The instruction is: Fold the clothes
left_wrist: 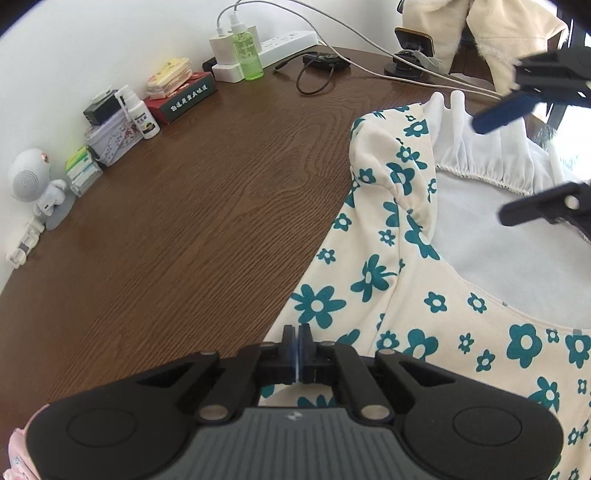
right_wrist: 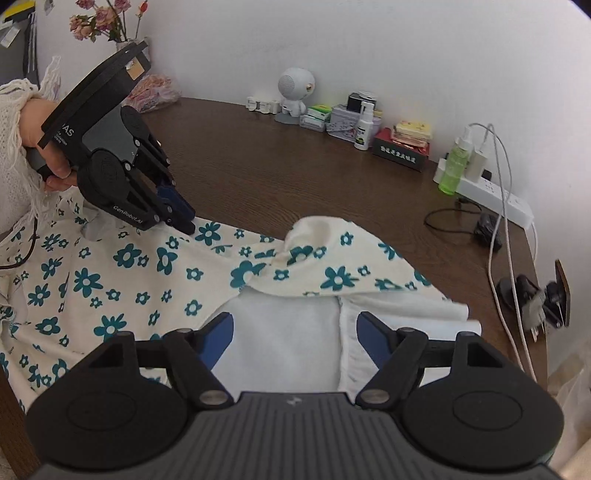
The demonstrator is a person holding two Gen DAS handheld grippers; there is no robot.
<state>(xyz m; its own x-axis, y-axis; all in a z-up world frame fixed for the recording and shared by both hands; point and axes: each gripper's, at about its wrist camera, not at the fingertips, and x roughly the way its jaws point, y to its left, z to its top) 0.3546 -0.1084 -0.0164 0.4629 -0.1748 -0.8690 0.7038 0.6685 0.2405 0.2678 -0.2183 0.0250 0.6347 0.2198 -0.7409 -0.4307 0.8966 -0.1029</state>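
Note:
A cream garment with teal flowers [left_wrist: 417,295] lies on the brown wooden table [left_wrist: 184,206]; its white lining [left_wrist: 509,236] shows at the neckline. It also shows in the right wrist view [right_wrist: 110,280]. My left gripper [left_wrist: 298,345] is shut on the garment's edge next to the bare table; in the right wrist view it [right_wrist: 184,221] pinches the far left edge. My right gripper [right_wrist: 295,334] is open above the white lining [right_wrist: 284,339], holding nothing. Its two fingers [left_wrist: 495,118] show apart in the left wrist view.
Along the wall stand a white speaker figure [right_wrist: 295,92], small boxes, a spray bottle [right_wrist: 364,127], a green bottle [right_wrist: 452,166] and a power strip [right_wrist: 495,199] with cables. A phone stand [right_wrist: 535,295] sits at the right table edge. A cream cloth [left_wrist: 480,33] hangs beyond.

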